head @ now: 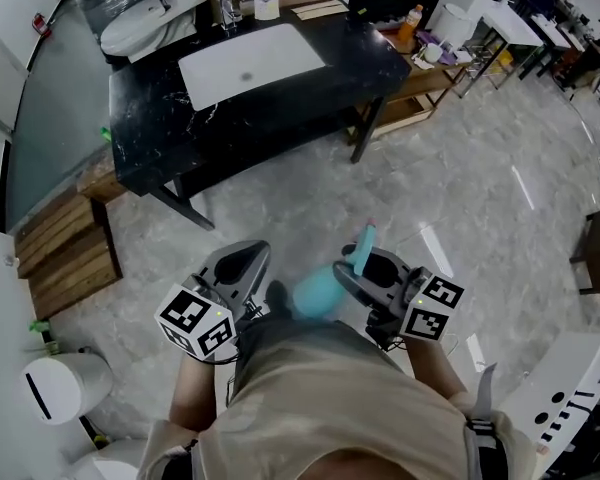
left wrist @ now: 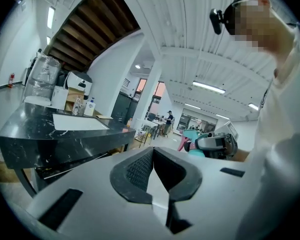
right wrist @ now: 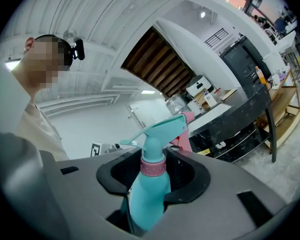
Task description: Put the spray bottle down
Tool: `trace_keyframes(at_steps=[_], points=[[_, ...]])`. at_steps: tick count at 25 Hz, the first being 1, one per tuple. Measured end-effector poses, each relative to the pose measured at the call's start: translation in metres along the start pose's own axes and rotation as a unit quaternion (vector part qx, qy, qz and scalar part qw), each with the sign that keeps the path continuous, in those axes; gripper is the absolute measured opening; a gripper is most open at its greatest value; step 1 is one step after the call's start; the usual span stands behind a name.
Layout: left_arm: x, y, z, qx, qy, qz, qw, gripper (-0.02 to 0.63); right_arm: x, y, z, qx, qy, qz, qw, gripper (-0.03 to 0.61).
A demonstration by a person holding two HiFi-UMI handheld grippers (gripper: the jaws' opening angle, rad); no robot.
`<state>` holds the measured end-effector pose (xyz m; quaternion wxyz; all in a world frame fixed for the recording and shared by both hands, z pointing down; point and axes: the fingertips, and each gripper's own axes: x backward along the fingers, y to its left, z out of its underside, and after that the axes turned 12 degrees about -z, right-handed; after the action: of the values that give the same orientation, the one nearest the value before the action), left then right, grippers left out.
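The person stands on a pale marble floor (head: 460, 188), a claw in each hand, both held low and close before the torso. The right claw (head: 365, 265) is clenched on the bottle (head: 318, 291). In the right gripper view, its dark pads (right wrist: 187, 184) press the teal body (right wrist: 147, 194) from both sides just below the pink collar. The spray head and pink trigger stick out past the tips toward 1 o'clock.

In the head view the bottle is off the floor, at 12 o'clock from the person's chest, just beside the left claw (head: 242, 260) at its 3 o'clock. The left claw (left wrist: 153, 151) is closed with nothing in it, its pads meeting at the tips.

The black surface (head: 160, 138) with a white sink (head: 248, 63) stands well apart from both claws, at 11 o'clock in the head view.
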<state>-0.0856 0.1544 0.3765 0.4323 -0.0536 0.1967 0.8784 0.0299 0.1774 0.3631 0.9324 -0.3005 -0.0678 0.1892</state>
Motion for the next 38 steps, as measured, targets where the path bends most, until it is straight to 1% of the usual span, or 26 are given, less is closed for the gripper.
trace_keyframes(at_steps=[6, 13, 19, 23, 27, 32, 38], points=[[-0.02, 0.013, -0.014, -0.011, 0.001, 0.032, 0.9994, 0.011, -0.002, -0.012, -0.013, 0.007, -0.017, 0.037, 0.999, 0.161], [-0.033, 0.032, -0.023, -0.009, -0.003, 0.058, 0.9982, 0.011, -0.013, -0.022, -0.023, 0.017, -0.024, 0.072, 0.997, 0.161], [-0.033, 0.061, -0.03, 0.002, -0.01, 0.064, 0.9979, 0.011, -0.031, -0.034, -0.036, 0.03, -0.024, 0.095, 0.995, 0.16], [-0.032, 0.082, -0.036, 0.026, -0.016, 0.074, 0.9968, 0.011, -0.047, -0.043, -0.046, 0.044, -0.022, 0.111, 0.993, 0.161], [-0.031, 0.1, -0.042, 0.022, -0.021, 0.068, 0.9972, 0.011, -0.054, -0.049, -0.06, 0.072, -0.017, 0.133, 0.988, 0.161], [-0.027, 0.113, -0.042, 0.036, -0.029, 0.056, 0.9973, 0.011, -0.046, -0.058, -0.082, 0.1, -0.018, 0.16, 0.982, 0.161], [-0.022, 0.121, -0.037, 0.042, -0.025, 0.036, 0.9982, 0.011, -0.042, -0.07, -0.109, 0.129, -0.034, 0.17, 0.976, 0.161]])
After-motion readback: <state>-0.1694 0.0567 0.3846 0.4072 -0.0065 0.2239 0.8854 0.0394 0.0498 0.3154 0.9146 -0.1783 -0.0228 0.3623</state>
